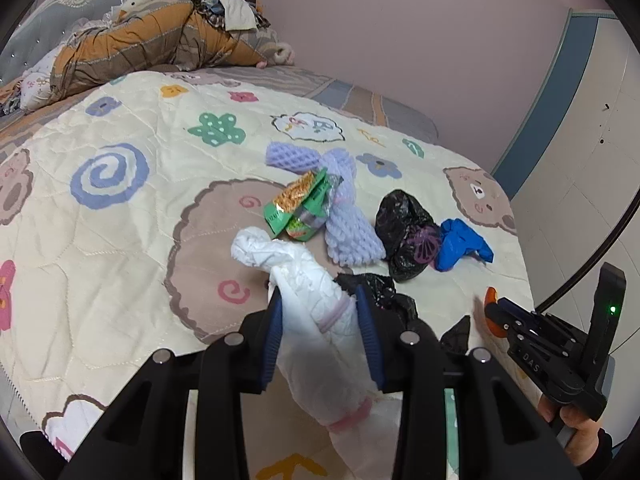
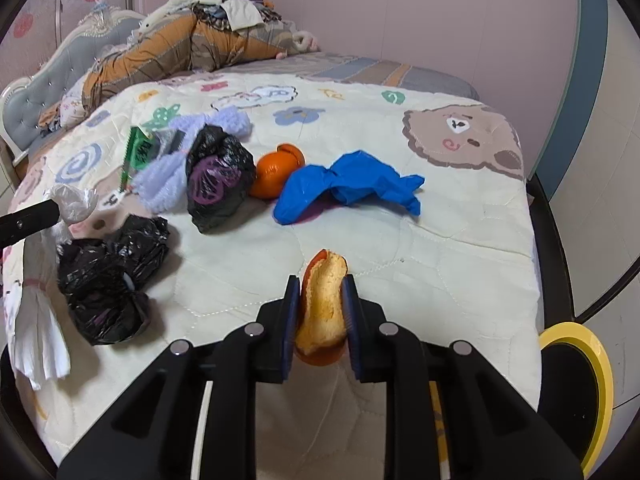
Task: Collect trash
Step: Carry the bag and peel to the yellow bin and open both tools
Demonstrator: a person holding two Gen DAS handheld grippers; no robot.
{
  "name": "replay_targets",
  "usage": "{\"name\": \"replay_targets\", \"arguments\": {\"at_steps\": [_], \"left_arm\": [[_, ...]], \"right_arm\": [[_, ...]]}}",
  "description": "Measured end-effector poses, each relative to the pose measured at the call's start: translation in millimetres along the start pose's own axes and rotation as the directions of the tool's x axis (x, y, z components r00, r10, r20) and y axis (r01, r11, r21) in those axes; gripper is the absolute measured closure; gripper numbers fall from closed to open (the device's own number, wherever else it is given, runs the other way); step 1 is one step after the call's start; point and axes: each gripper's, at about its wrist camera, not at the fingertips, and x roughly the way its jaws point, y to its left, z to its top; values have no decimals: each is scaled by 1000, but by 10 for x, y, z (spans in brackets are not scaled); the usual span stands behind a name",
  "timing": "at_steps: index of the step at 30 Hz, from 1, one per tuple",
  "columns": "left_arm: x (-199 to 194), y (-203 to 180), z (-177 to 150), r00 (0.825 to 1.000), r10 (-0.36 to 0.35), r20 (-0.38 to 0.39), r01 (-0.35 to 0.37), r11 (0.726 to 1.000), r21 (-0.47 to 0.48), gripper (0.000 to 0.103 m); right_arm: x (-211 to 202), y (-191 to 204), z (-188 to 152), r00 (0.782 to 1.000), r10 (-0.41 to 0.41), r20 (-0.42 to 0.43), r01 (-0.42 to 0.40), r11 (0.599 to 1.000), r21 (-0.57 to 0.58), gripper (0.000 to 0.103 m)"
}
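Note:
My left gripper (image 1: 319, 302) is shut on a crumpled white plastic bag (image 1: 304, 280) above the bed's near edge; the bag also shows at the left of the right wrist view (image 2: 76, 200). My right gripper (image 2: 320, 286) is shut on a piece of orange peel (image 2: 324, 304); the gripper shows at the right of the left wrist view (image 1: 490, 300). On the quilt lie a green snack wrapper (image 1: 298, 204), purple foam netting (image 1: 344, 220), black plastic bags (image 2: 218, 176) (image 2: 108, 276), a blue bag (image 2: 348, 188) and an orange (image 2: 276, 170).
The patterned quilt (image 2: 420, 260) covers the bed. Folded bedding and clothes (image 2: 192, 36) are piled at the headboard end. A yellow-rimmed bin (image 2: 576, 384) stands at the bed's right side. A pink wall and a wardrobe (image 1: 592, 128) are behind.

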Motion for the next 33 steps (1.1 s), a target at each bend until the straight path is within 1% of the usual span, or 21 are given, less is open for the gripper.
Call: {"name": "replay_targets", "arguments": {"at_steps": [5, 11, 16, 19, 24, 33], "left_arm": [[-137, -9, 56, 999, 24, 37, -24, 1000, 4, 69], [-320, -83, 100, 995, 44, 94, -47, 998, 31, 69], [-445, -207, 132, 992, 31, 119, -38, 997, 60, 69], [-481, -277, 137, 993, 16, 119, -24, 998, 66, 69], [-463, -418, 123, 995, -18, 94, 11, 997, 74, 69], [-429, -697, 64, 996, -47, 76, 38, 993, 111, 69]], "right_arm": [[-173, -28, 5, 1000, 14, 24, -14, 1000, 8, 82], [-402, -89, -2, 998, 25, 53, -26, 999, 22, 82], [-565, -138, 2, 996, 22, 81, -24, 999, 26, 82], [-642, -190, 0, 996, 17, 90, -20, 999, 34, 82], [-735, -293, -25, 995, 10, 98, -15, 999, 50, 82], [-855, -533, -116, 994, -9, 107, -1, 996, 94, 82]]}}
